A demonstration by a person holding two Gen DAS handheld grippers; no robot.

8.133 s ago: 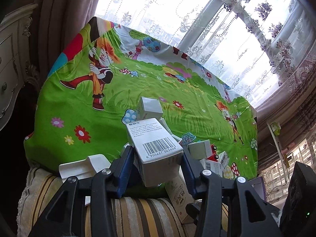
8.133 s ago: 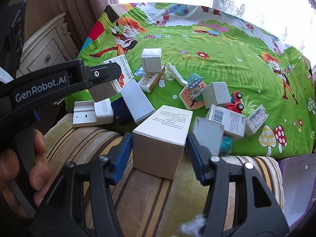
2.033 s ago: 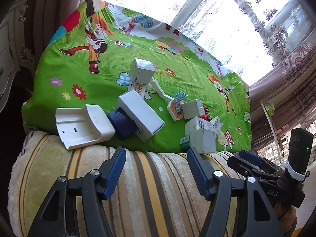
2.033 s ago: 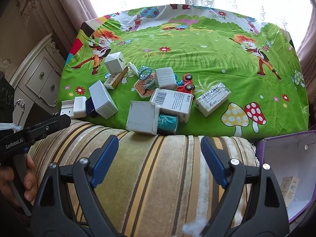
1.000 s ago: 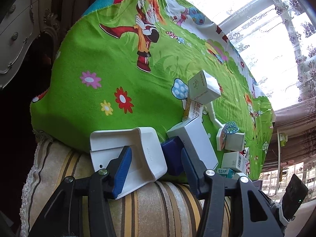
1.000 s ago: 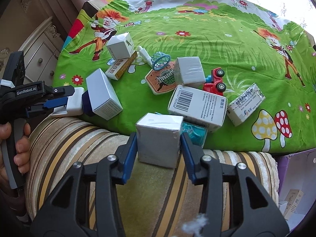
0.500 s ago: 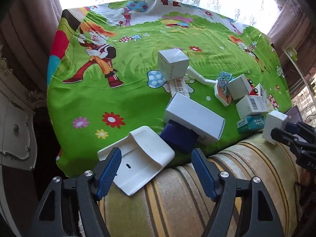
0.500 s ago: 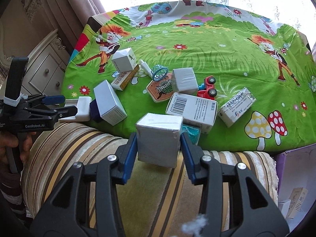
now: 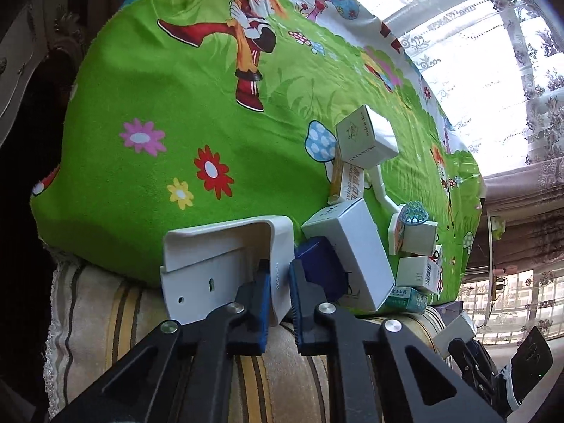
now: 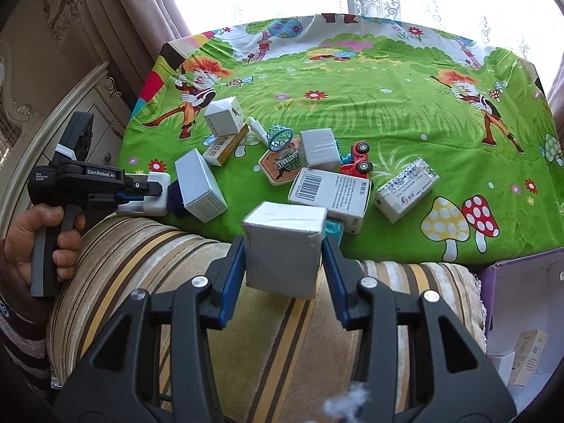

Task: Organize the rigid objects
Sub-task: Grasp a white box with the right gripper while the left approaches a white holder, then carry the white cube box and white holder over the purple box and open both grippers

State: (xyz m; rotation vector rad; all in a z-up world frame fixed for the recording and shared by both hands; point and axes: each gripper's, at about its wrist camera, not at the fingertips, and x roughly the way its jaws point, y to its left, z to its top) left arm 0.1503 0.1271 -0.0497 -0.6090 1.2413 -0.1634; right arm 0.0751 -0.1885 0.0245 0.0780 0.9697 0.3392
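My left gripper (image 9: 280,275) is shut on the right wall of a white plastic tray-like holder (image 9: 218,257) at the near edge of the green cartoon cloth (image 9: 176,105). It also shows in the right wrist view (image 10: 155,190), pinching that holder (image 10: 155,208). My right gripper (image 10: 283,246) is shut on a white cube box (image 10: 282,246), held above the striped cushion (image 10: 176,282). Several small boxes lie on the cloth, among them a barcode box (image 10: 328,190) and a white-and-blue box (image 10: 199,185).
A red toy car (image 10: 357,157), a basketball-hoop toy (image 10: 282,155) and a teal pack (image 10: 333,229) lie among the boxes. A purple-edged open carton (image 10: 521,317) with small boxes inside sits at the right. A cabinet (image 10: 53,123) stands left.
My left gripper moved in and shut on the white holder's wall. My right gripper keeps the white cube box, lifted slightly toward me.
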